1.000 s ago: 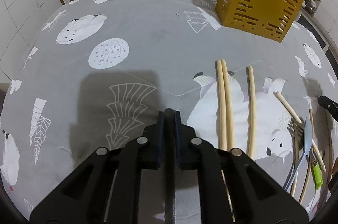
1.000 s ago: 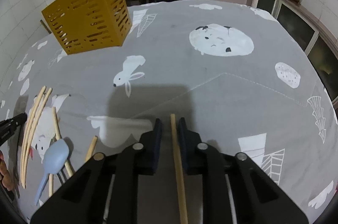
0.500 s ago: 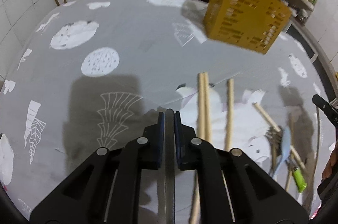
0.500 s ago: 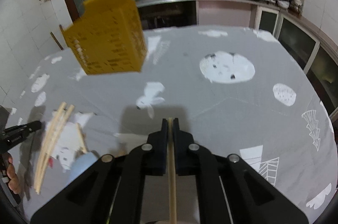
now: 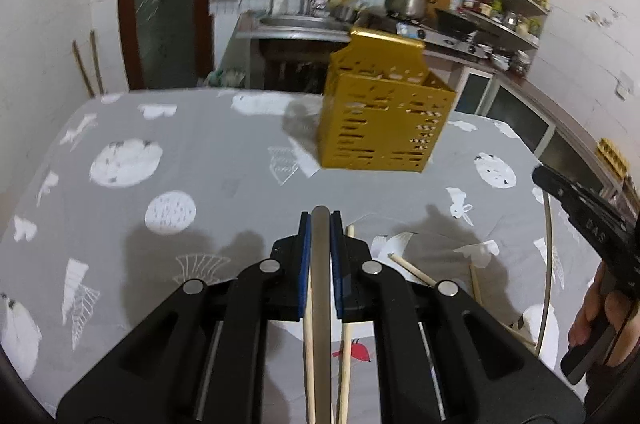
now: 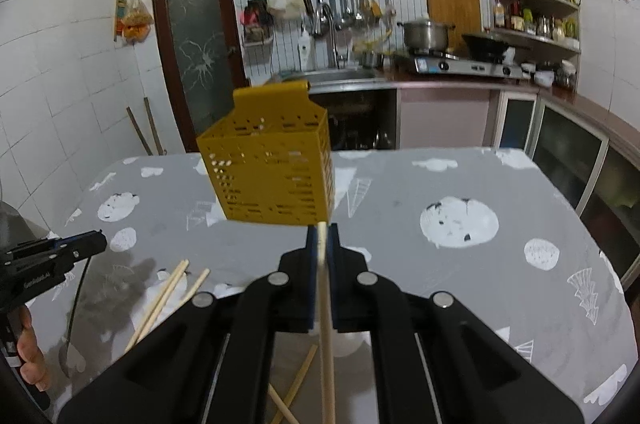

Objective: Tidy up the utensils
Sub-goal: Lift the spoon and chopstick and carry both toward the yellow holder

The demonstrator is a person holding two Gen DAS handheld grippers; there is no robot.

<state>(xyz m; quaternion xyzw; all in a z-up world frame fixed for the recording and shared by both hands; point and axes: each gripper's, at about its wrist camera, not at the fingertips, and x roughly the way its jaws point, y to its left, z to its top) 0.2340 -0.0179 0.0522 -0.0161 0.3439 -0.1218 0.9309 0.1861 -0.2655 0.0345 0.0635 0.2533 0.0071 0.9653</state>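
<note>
Two black grippers, each clamped on one utensil. The left gripper [image 5: 321,224] is closed on a flat grey metal utensil handle [image 5: 321,288]; the right gripper [image 6: 322,236] is closed on a pale wooden chopstick [image 6: 326,324]. Both are held above the desk [image 6: 400,184], covered by a grey cloth with white prints. Below them several loose wooden chopsticks [image 6: 160,304] lie on the cloth; an exact count is not possible. Beyond stands one yellow perforated plastic utensil holder [image 6: 272,184], upright, contents indistinct. Behind it, a kitchen counter with one steel pot [image 6: 424,34].
</note>
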